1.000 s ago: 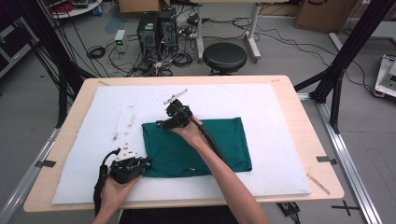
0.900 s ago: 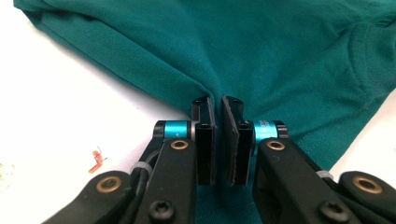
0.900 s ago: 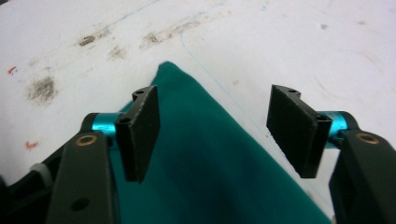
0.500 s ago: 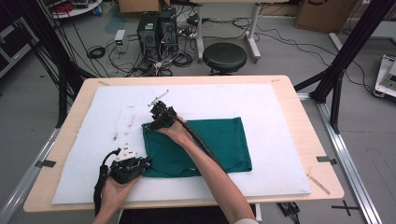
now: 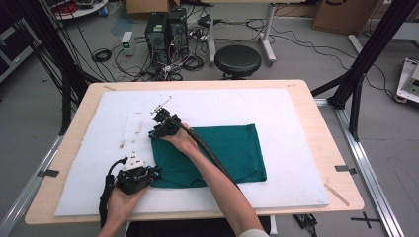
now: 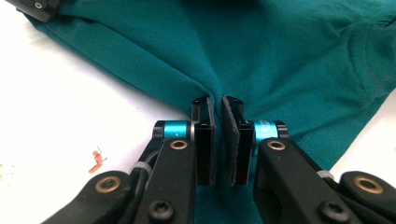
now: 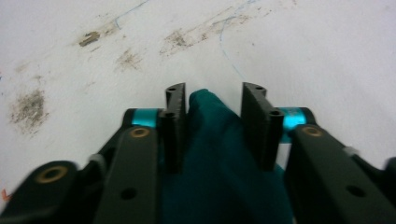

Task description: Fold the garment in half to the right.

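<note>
I was working in what looked like a robotics lab. Black metal frame posts (image 5: 368, 54) stood around a wooden counter (image 5: 316, 113) covered with a white mat (image 5: 296, 148). Behind it, on a grey floor, sat computer towers (image 5: 165, 30), tangled cables (image 5: 276, 29), a round black stool (image 5: 237, 60) and cardboard boxes (image 5: 336, 15).

A folded cloth (image 5: 222, 153) lies on a mat (image 5: 296, 148) covering the surface (image 5: 336, 148). The left gripper (image 5: 154, 171) sits at the cloth's near left corner, the right gripper (image 5: 157, 123) at its far left corner. A stool (image 5: 237, 59) stands behind the surface.
</note>
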